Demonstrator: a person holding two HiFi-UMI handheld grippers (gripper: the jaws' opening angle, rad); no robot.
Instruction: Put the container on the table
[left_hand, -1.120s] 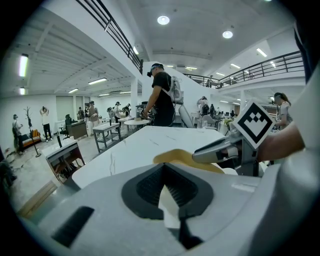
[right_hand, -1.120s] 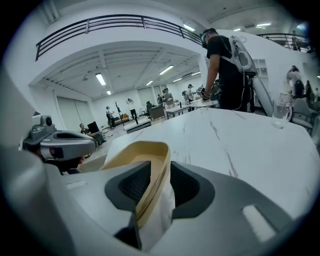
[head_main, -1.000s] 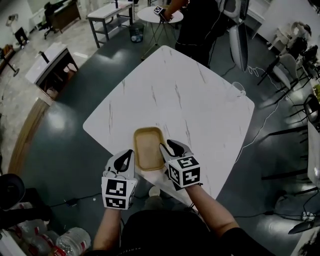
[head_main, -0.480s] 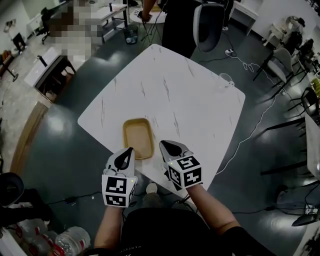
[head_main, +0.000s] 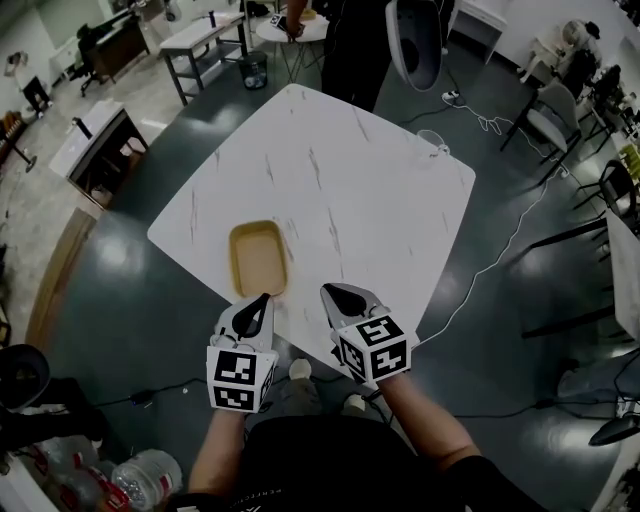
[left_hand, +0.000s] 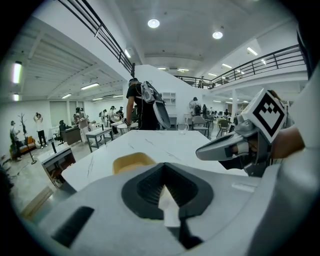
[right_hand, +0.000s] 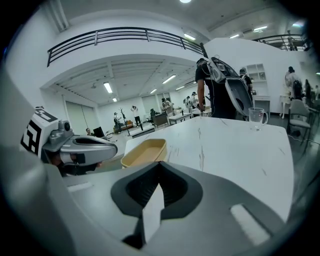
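Left gripper (head_main: 258, 299) clenched on nothing, poised at the near edge of the white marble table (head_main: 370, 180). Tan container (head_main: 257, 259) flat on the tabletop near that edge, just beyond the left jaws, free of both grippers. Right gripper (head_main: 330, 291) likewise clenched and empty, alongside, over the table's edge. Glass (right_hand: 256, 118) upright at the far side.
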